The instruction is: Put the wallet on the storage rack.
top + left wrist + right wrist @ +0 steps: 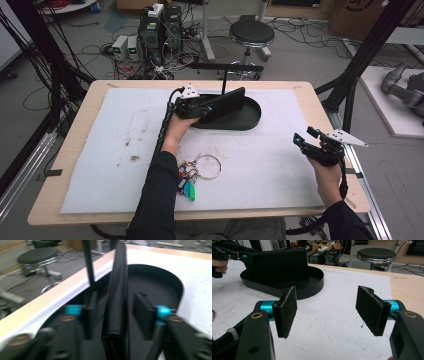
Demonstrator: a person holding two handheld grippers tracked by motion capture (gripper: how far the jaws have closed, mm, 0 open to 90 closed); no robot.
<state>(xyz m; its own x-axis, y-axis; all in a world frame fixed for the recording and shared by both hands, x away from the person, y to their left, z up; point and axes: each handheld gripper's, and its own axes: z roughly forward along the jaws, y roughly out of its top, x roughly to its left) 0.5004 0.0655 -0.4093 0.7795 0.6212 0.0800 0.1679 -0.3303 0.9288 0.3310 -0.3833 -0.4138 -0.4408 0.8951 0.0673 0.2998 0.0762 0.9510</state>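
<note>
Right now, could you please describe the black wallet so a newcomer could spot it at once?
On the white mat, find the black oval tray at the far side. The black wallet stands on edge in it, between the left gripper's open jaws, unlike the flat key ring nearer.

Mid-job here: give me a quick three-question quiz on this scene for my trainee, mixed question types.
1. True or false: the jaws of the left gripper press on the black wallet.
2. Where does the wallet stand on its edge? A flat on the white mat; B in the black oval tray; C on the floor.
3. What lies on the white mat beside the person's left forearm?
Key: 1 false, the jaws stand on either side of it with gaps. 2 B. 3 the key ring with coloured tags.
</note>
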